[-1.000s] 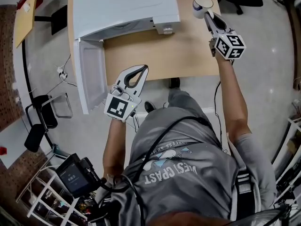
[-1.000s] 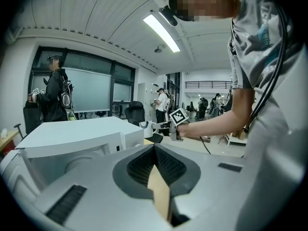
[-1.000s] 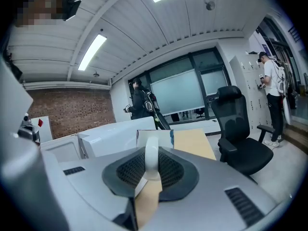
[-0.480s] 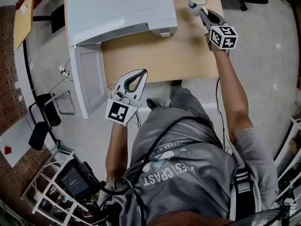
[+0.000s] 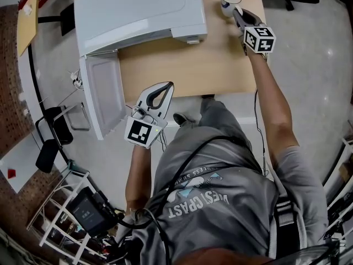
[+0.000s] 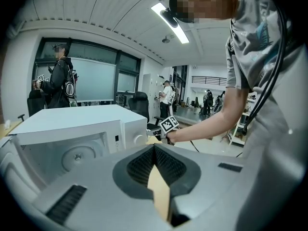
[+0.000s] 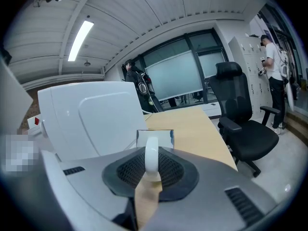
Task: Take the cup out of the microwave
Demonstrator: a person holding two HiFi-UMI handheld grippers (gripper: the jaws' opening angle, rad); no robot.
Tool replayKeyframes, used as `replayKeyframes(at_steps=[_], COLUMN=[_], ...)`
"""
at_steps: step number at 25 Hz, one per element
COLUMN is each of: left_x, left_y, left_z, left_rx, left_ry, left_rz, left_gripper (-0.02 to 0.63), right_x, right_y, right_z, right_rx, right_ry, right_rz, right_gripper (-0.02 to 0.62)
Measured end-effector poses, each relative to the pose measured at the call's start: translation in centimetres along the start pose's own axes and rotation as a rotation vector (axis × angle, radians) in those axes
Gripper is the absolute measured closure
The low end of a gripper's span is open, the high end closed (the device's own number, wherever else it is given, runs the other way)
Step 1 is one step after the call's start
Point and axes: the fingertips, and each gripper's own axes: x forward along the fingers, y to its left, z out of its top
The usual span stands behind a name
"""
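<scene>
The white cup (image 5: 230, 3) is over the far right corner of the wooden table (image 5: 209, 59), outside the microwave (image 5: 138, 10). My right gripper (image 5: 237, 14) is shut on the cup's handle (image 7: 151, 159); in the right gripper view the cup's body (image 7: 155, 136) shows just beyond the jaws. Whether the cup rests on the tabletop I cannot tell. My left gripper (image 5: 167, 85) hangs at the table's near edge, shut and holding nothing. The left gripper view shows the microwave's cavity (image 6: 72, 153) standing open with only its turntable inside.
The microwave's door (image 5: 102, 95) swings out past the table's left edge, close to my left gripper. A black office chair (image 7: 245, 124) stands right of the table. Bare tabletop lies between the microwave and the cup. People stand in the background.
My right gripper has sunk toward the table's far right corner with the cup in it. My left gripper has dropped a little near the table's front edge.
</scene>
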Motion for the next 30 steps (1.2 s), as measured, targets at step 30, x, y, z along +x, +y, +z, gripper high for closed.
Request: replayKeyframes(at_steps=[30], left_x=[-0.1], left_y=[-0.5], left_z=[-0.1], left_rx=[-0.017], left_ry=[0.006], left_rz=[-0.016], left_gripper=[0.563], right_x=[-1.0], right_y=[1.0], right_z=[-1.7], right_rx=[-0.084], right_ry=[-0.007], right_rz=[0.008], right_gripper=[0.526])
